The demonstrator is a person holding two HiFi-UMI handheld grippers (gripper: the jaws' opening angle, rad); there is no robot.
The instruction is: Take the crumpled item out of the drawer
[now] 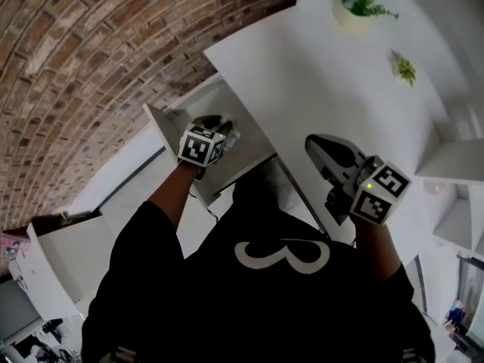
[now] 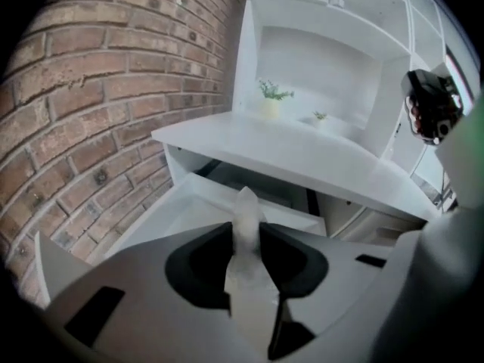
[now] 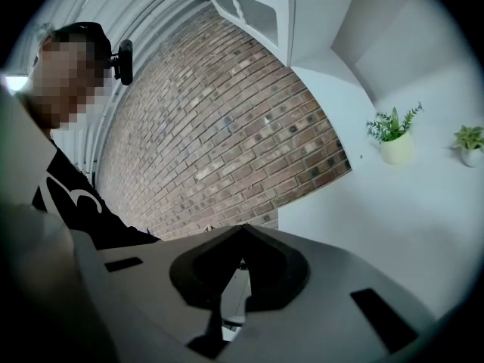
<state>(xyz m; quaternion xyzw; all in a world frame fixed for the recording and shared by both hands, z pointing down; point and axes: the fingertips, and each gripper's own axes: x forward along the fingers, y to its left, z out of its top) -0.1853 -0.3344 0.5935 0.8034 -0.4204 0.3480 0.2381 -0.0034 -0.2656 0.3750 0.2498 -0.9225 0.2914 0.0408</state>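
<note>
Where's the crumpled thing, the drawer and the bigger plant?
crumpled thing (image 2: 246, 233), left gripper view, on its white middle.
drawer (image 2: 189, 206), left gripper view, on its bare white inside.
bigger plant (image 2: 271, 91), left gripper view, on its green leaves.

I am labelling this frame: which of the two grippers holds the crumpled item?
The left gripper: its jaws pinch the white crumpled item. The right gripper is shut and empty.

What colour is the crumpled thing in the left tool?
White crumpled item; clearest in the left gripper view.

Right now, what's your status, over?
Left gripper shut on crumpled item, over open drawer. Right gripper shut, empty. No obstruction seen.
</note>
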